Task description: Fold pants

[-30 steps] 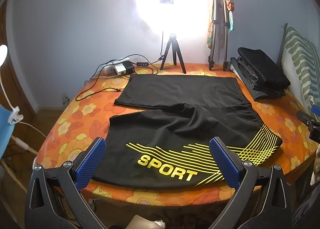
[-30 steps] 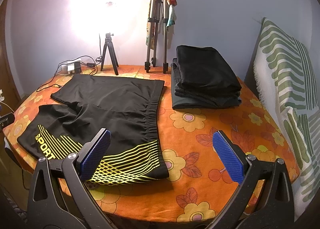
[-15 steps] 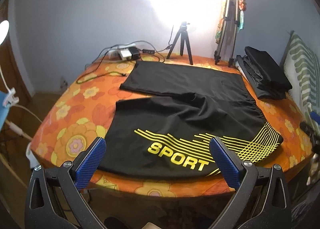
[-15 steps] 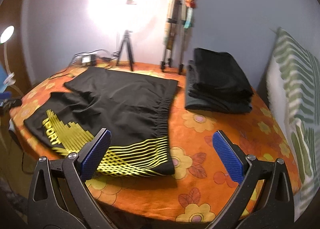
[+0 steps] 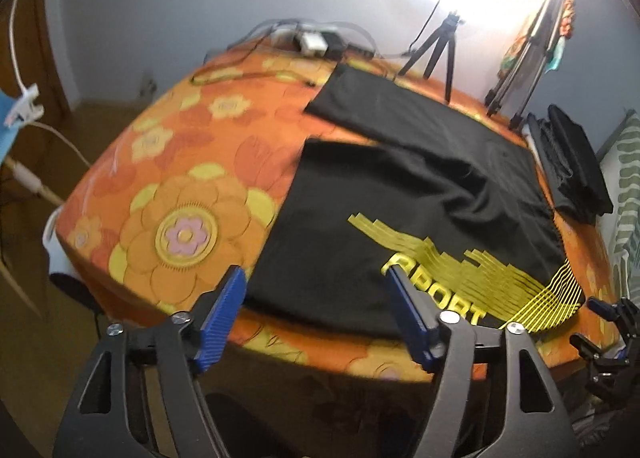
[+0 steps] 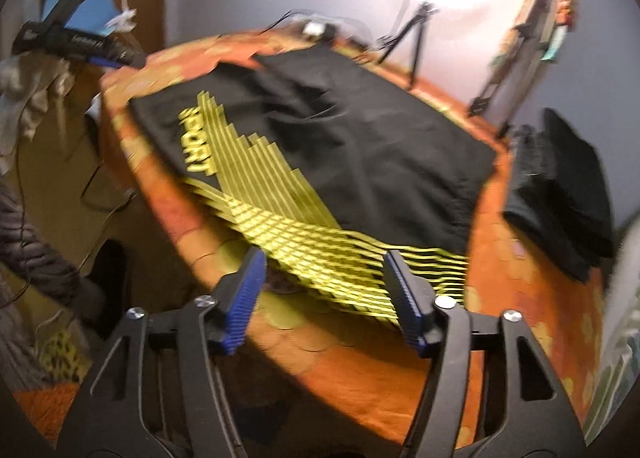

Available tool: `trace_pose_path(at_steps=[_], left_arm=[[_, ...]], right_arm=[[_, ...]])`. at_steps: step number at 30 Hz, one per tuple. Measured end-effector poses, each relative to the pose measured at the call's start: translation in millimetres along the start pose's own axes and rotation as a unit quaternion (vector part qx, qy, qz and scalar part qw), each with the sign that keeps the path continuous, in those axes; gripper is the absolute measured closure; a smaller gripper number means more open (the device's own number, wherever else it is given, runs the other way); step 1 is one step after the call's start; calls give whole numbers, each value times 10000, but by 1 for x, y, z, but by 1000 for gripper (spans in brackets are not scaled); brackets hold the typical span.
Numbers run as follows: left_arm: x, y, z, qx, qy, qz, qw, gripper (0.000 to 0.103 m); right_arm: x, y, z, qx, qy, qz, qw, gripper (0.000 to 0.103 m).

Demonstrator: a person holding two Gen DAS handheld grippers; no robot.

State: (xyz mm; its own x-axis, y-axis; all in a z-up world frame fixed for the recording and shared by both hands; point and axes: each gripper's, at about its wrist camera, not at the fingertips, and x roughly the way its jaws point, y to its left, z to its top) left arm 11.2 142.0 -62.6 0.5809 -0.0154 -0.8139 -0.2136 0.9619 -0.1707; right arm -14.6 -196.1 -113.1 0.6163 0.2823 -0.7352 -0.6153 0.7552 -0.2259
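Note:
Black shorts (image 5: pixel 400 178) with a yellow SPORT print lie spread flat on the orange floral tablecloth (image 5: pixel 180 178). My left gripper (image 5: pixel 316 290) hovers at the table's near edge over the hem corner of the near leg. Its jaws are closing, and the cloth lies past the blue pads, untouched. In the blurred right wrist view the shorts (image 6: pixel 360 138) show their yellow-striped waistband corner just beyond my right gripper (image 6: pixel 324 270). Its jaws are closing too, with no cloth pinched. The right gripper (image 5: pixel 608 322) also shows at the left wrist view's right edge.
A stack of folded black clothes (image 5: pixel 576 166) lies at the table's far right. A small tripod (image 5: pixel 436 46) and a tall tripod (image 5: pixel 524 58) stand at the back under a bright lamp. Cables and a power strip (image 5: pixel 316 40) lie at the back left. Below the near edge is the floor.
Both grippers have dropped toward the near edge of the table and rolled. Their jaws stand narrower than before. The shorts have not moved.

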Motion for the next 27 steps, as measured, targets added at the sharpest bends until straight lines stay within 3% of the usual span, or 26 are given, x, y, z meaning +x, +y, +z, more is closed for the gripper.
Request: trace_pose_path(at_steps=[2,5,10,14,21,24,27], left_arm=[[5,8,0,-77,188,-60,9998,42],[10,17,1,-54,356,-111,9993,43],[17,8,-5,1064,528,-53,9929,51],[22,8,-15,1908,818,-26,9782,52],[24,-4,-31,3231,651,404,9433,59],[33,-10,-34,3533,704,473,9317,64],[38,-13,-33,3659,712,437,9269,65]], right_arm=[[9,7,1,-55,142,199,9997,47],[22,18,6,-195,269,393,9987,52],[40,39,23,-438,433,786,9950,57],[54,51,32,-597,520,878,9930,58],[73,52,35,-563,730,1013,9906,61],[80,55,38,-585,759,1034,9900,61],[83,62,43,-685,749,1026,9895,61]])
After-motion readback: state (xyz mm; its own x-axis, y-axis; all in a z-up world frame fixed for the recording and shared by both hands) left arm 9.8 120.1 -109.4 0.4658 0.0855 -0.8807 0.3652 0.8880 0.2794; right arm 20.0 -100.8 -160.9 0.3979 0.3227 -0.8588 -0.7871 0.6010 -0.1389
